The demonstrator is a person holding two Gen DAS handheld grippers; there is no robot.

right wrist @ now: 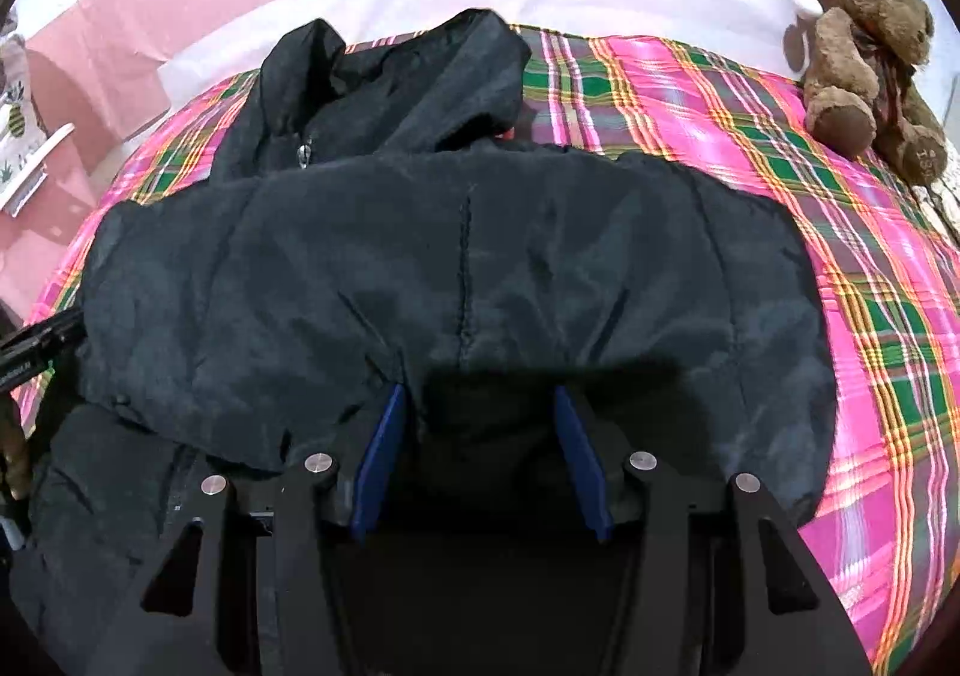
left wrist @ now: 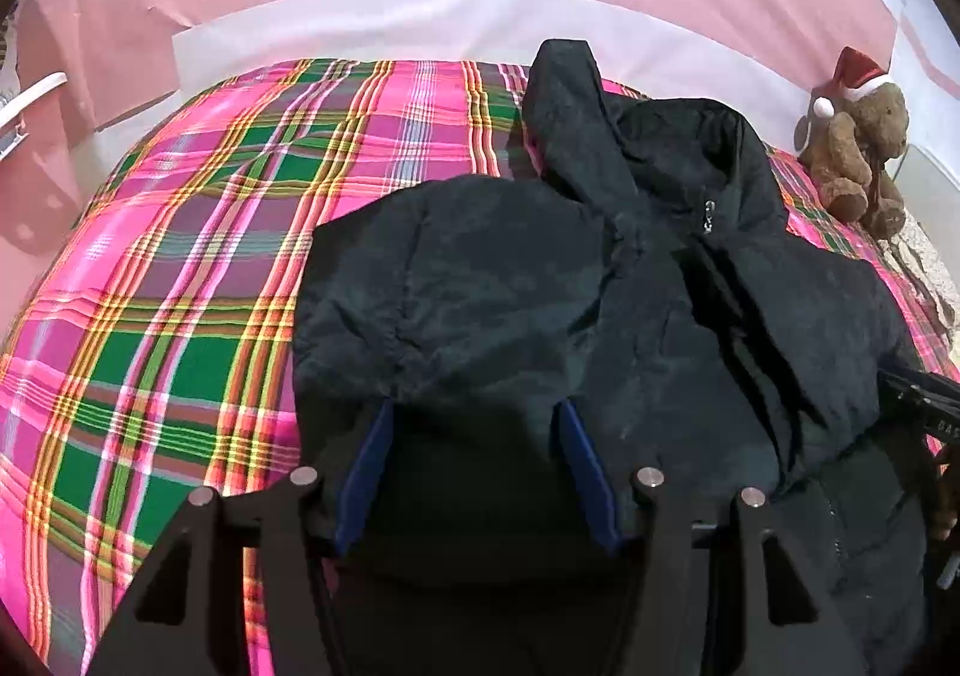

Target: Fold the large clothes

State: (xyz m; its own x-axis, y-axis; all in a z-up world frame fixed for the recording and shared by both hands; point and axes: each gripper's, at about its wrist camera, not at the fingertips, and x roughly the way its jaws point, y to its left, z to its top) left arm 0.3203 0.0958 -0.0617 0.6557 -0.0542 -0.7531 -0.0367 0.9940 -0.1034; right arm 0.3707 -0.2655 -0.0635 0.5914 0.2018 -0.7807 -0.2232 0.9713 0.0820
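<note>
Left wrist view: my left gripper (left wrist: pixel 474 472) has its jaws part-way apart with dark jacket (left wrist: pixel 600 316) fabric lying between the blue pads (left wrist: pixel 366 472); I cannot tell whether they pinch it or only rest over it.
Jacket place, left view: it lies on the plaid bed cover (left wrist: pixel 180 286), toward the right edge of the bed, hood (left wrist: pixel 570 105) up toward the far edge by the white sheet (left wrist: pixel 360 27).
Risk, left side: slippery shell cloth could slide out if the hold is only on a shallow layer, and the fold would sag.
Right wrist view: my right gripper (right wrist: pixel 480 454) stands the same way, jaws part-way apart over a folded-over jacket panel; grip not clear.
Risk, both hands: if one hand carries further than the other, the fold line goes crooked and the hem bunches.
Risk, far right corner: the teddy bear (right wrist: pixel 864 63) sits near the bed's right edge; a wide sweep could knock it.
Risk, zip: the zip pull (right wrist: pixel 305 155) may snag a layer.
</note>
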